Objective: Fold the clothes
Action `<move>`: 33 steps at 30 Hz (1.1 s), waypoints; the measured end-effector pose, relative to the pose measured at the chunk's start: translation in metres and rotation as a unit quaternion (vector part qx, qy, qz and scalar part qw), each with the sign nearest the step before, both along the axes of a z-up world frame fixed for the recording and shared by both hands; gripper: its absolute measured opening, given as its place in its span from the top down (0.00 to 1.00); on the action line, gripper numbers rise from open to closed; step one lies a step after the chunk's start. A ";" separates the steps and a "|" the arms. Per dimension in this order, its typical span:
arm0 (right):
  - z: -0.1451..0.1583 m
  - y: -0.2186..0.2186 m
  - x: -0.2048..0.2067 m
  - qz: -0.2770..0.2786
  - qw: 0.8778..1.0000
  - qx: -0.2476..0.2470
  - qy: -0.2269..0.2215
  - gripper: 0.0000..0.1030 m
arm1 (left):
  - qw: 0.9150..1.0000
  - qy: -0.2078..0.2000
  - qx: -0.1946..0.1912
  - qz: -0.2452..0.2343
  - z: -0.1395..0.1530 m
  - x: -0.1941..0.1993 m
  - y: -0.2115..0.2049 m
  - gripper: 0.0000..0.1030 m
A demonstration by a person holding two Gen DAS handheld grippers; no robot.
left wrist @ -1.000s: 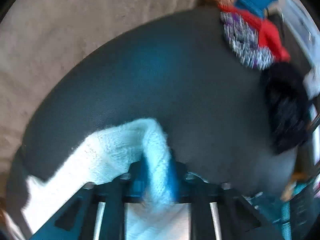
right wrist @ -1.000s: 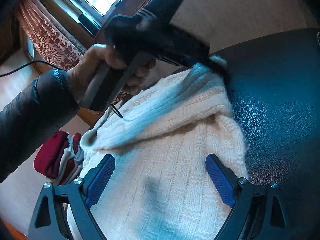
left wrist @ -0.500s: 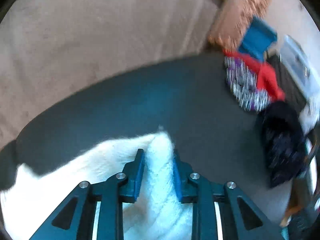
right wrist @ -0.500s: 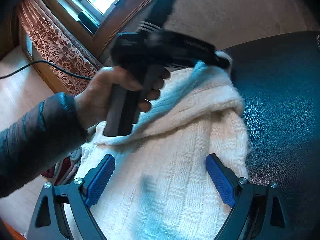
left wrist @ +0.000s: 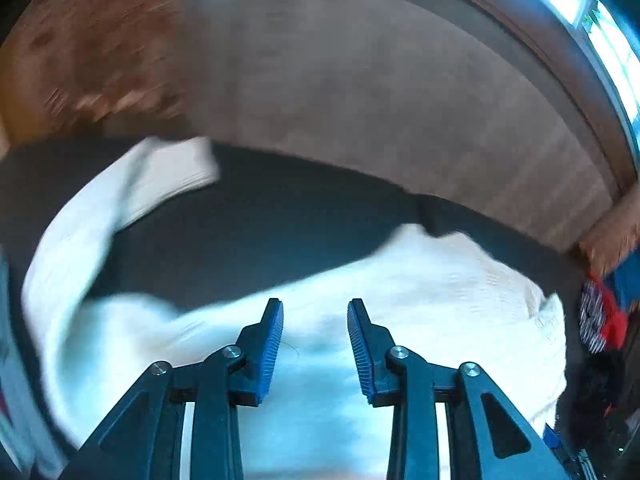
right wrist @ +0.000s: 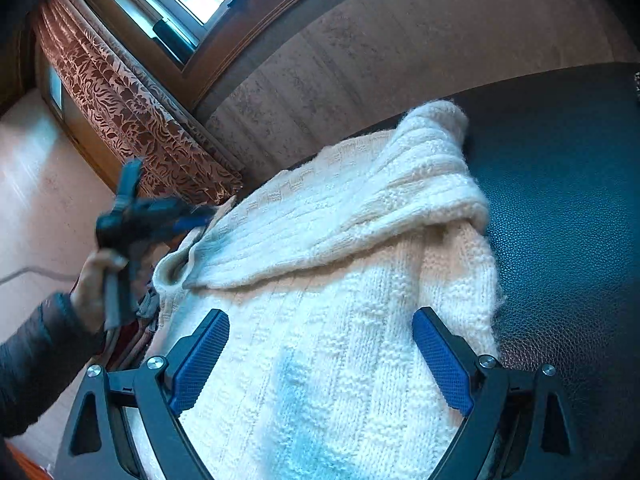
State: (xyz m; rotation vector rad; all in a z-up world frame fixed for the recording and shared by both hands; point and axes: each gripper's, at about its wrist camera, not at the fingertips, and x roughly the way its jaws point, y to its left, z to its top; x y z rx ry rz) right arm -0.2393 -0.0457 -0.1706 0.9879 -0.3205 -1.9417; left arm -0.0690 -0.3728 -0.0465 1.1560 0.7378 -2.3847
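A: One cream knitted sweater (right wrist: 344,280) here, spread on the dark leather surface (right wrist: 560,208), one sleeve folded across its far part.

B: And two tongs. The right gripper (right wrist: 320,356) hovers over the near part of the sweater, jaws wide, nothing between them.

A: The left gripper (left wrist: 315,344) (blurred picture) has its jaws opening, empty, the sweater below them.

B: Its hand (right wrist: 96,284) sits at the sweater's left edge. One pile of clothes (left wrist: 600,320) far right. No readable writing anywhere.
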 end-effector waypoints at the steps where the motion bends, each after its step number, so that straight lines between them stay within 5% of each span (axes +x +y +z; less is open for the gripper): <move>1: 0.001 -0.001 0.000 0.000 1.000 0.002 0.000 0.08 | 1.000 0.000 0.006 0.004 -0.004 0.006 0.004 0.64; 8: 0.004 -0.008 -0.001 0.009 1.000 0.004 -0.006 0.02 | 0.999 -0.021 0.032 0.005 -0.033 0.017 0.020 0.58; 12: 0.004 -0.007 -0.004 0.014 1.000 -0.001 -0.015 0.00 | 1.000 -0.024 0.001 -0.004 -0.039 0.006 0.038 0.50; 13: 0.005 -0.008 -0.006 0.013 1.000 0.001 -0.021 0.00 | 1.000 -0.021 0.005 -0.012 -0.038 0.003 0.040 0.52; 15: 0.007 -0.008 -0.010 0.011 0.999 0.005 -0.034 0.00 | 1.000 -0.014 0.009 -0.027 -0.034 -0.001 0.044 0.90; 18: 0.015 -0.004 -0.021 -0.016 0.997 -0.028 -0.066 0.00 | 0.999 -0.005 -0.016 -0.036 -0.025 0.001 0.053 0.91; 20: 0.017 -0.001 -0.029 -0.037 0.993 -0.068 -0.085 0.00 | 0.999 0.019 -0.020 -0.020 -0.018 0.009 0.052 0.91; 24: 0.005 -0.018 -0.046 -0.057 0.988 -0.051 -0.135 0.00 | 0.996 0.085 -0.009 0.007 0.000 0.022 0.049 0.92; 29: 0.007 -0.020 -0.064 -0.114 0.981 -0.078 -0.138 0.00 | 0.986 0.165 0.012 0.015 0.034 0.034 0.047 0.92; 33: 0.007 0.005 -0.085 -0.205 0.952 -0.169 -0.150 0.00 | 0.980 0.200 0.014 0.007 0.055 0.040 0.052 0.92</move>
